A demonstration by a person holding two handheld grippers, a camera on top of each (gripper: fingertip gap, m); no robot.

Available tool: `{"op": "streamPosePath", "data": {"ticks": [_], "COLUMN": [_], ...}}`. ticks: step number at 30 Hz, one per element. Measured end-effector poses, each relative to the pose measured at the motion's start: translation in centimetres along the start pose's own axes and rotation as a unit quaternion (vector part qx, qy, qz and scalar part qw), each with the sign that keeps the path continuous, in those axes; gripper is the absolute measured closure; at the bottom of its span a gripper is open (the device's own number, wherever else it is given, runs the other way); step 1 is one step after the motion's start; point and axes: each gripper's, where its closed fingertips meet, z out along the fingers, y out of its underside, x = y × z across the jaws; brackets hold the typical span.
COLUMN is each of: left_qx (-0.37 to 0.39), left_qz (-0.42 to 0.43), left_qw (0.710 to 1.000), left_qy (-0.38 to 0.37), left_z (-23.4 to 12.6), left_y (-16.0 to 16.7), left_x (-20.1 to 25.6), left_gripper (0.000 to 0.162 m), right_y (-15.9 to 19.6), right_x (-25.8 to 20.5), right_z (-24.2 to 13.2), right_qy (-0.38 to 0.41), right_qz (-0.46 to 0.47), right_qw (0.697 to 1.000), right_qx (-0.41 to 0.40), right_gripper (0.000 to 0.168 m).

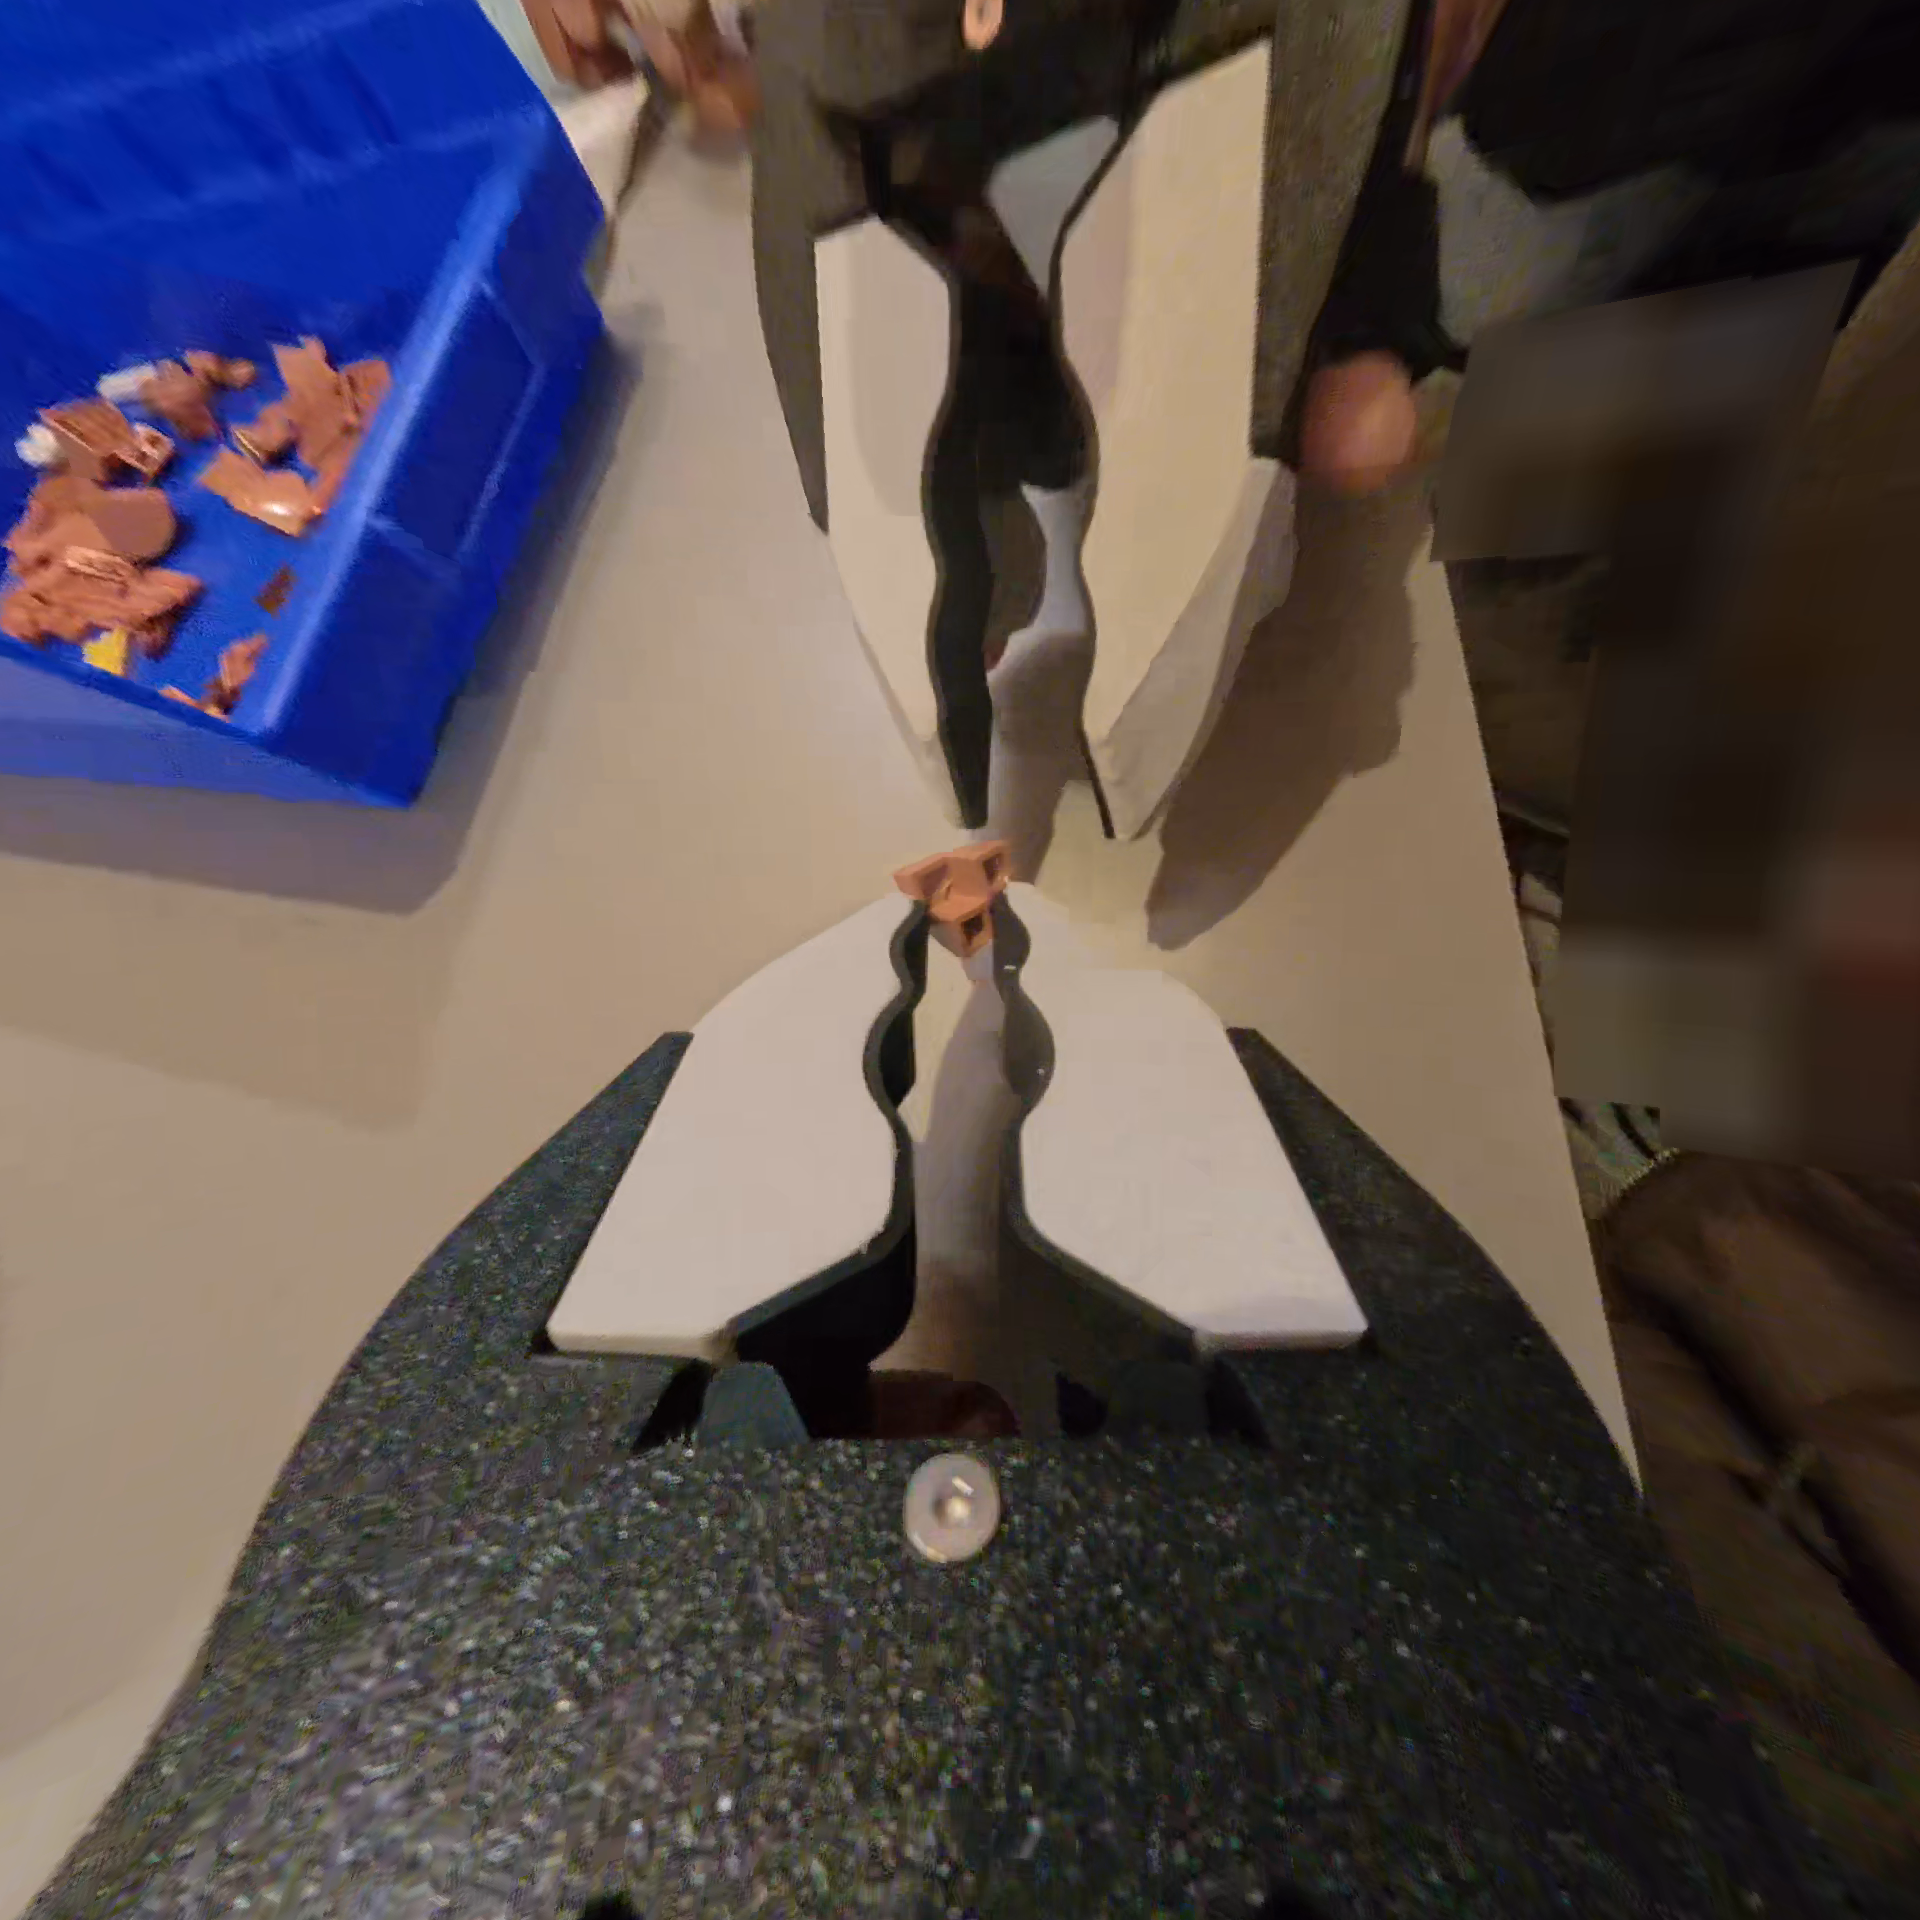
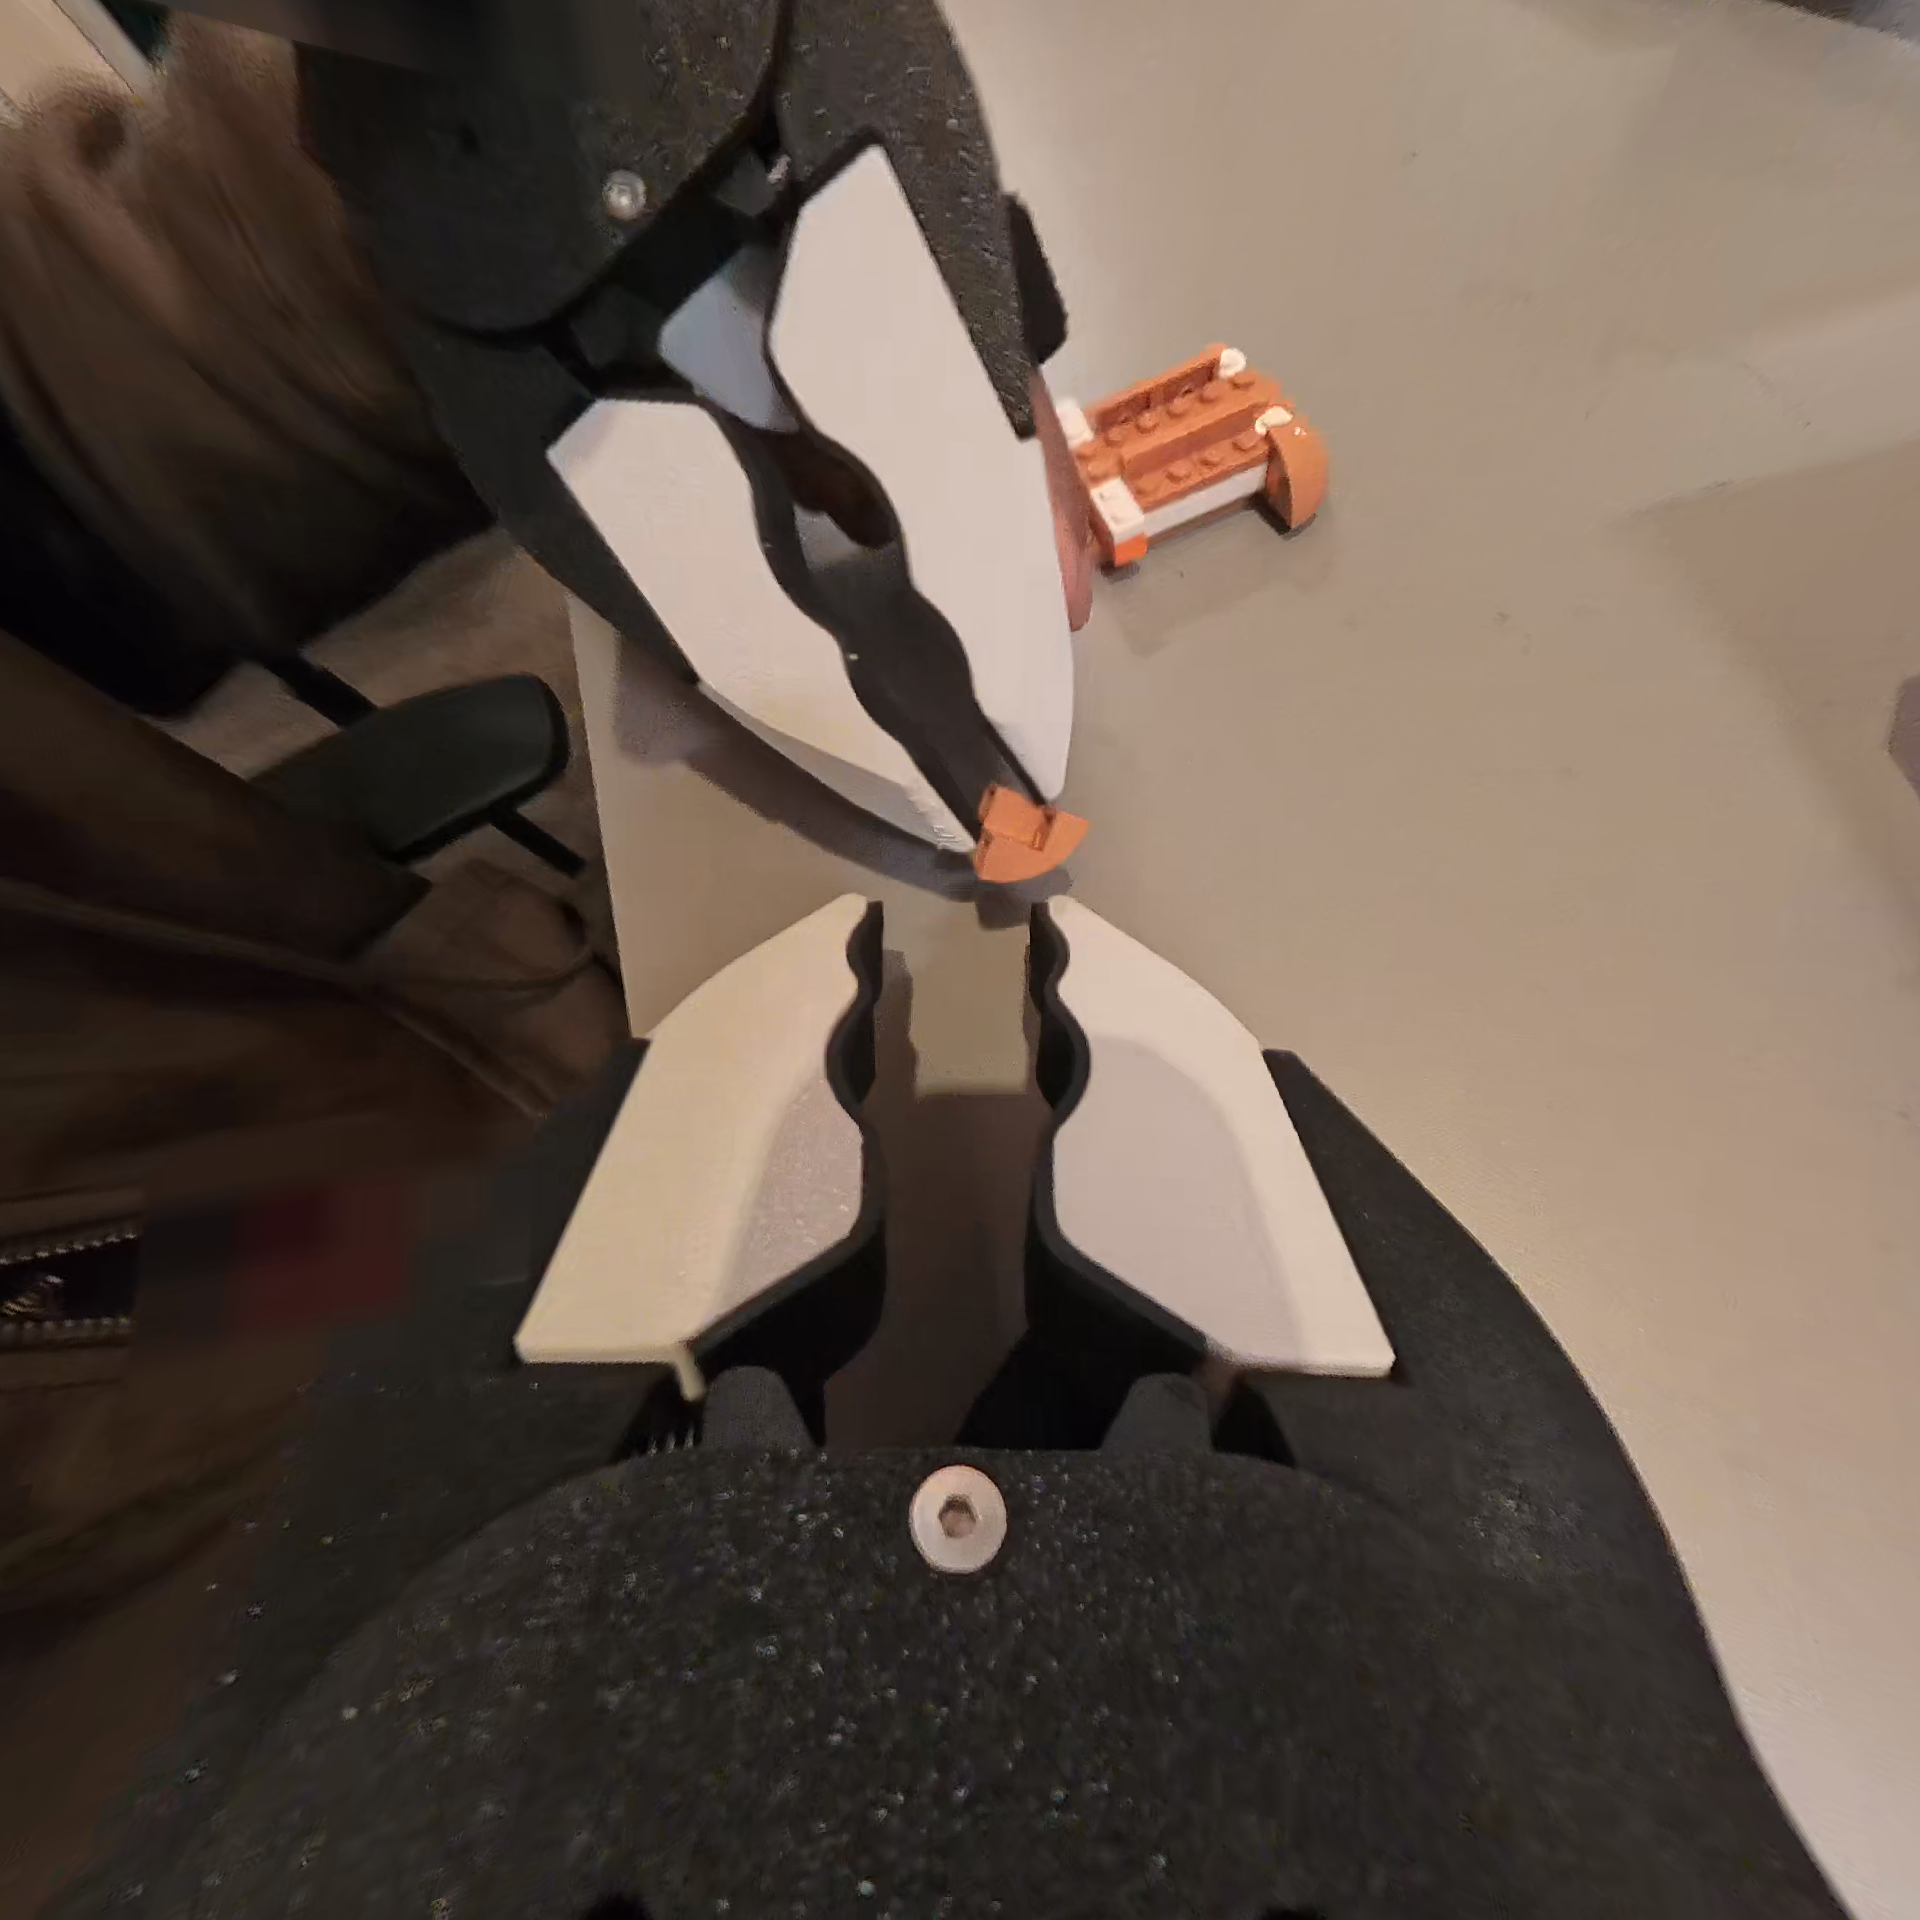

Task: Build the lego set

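Note:
My left gripper (image 1: 958,928) is shut on a small orange lego piece (image 1: 951,878) and holds it above the pale table. In the right wrist view the same gripper (image 2: 1000,812) comes in from the upper left with the orange piece (image 2: 1023,844) at its tips. My right gripper (image 2: 954,914) is open and empty, its tips just short of that piece; it also shows in the left wrist view (image 1: 1039,826), facing the left one. A partly built orange and white lego model (image 2: 1195,457) lies on the table beyond, apart from both grippers.
A blue bin (image 1: 447,436) holding several loose orange pieces (image 1: 156,499) stands at the left. The table's edge (image 2: 597,790) runs close by the grippers, with a black chair (image 2: 416,769) on the floor beyond it. A person's hand (image 1: 1351,426) holds the right gripper. Both grippers' tips are close together, under 4 cm apart.

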Motion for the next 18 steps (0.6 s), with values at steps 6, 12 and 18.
{"op": "streamPosePath", "data": {"ticks": [6,12,18], "left_qx": [0.184,0.254,0.287], "left_qz": [-0.018,-0.003,0.003], "left_qw": [0.983,0.967,0.958], "left_qy": [-0.005,-0.012,-0.006], "left_z": [-2.4,-3.6,-4.1], "left_y": [-4.1,-5.2,-5.5], "left_x": [-0.6,-1.0,-0.9], "left_gripper": [0.151,0.151,0.151], "right_y": [-2.6,-5.2,-6.1], "right_x": [-0.4,-1.5,-2.3], "right_z": [-1.4,-2.6,-2.7], "right_qy": [-0.087,-0.195,-0.251], "right_qz": [0.081,0.147,0.174], "right_qw": [0.988,0.951,0.929], "right_qx": [0.102,0.188,0.208], "right_gripper": [0.139,0.138,0.139]}}
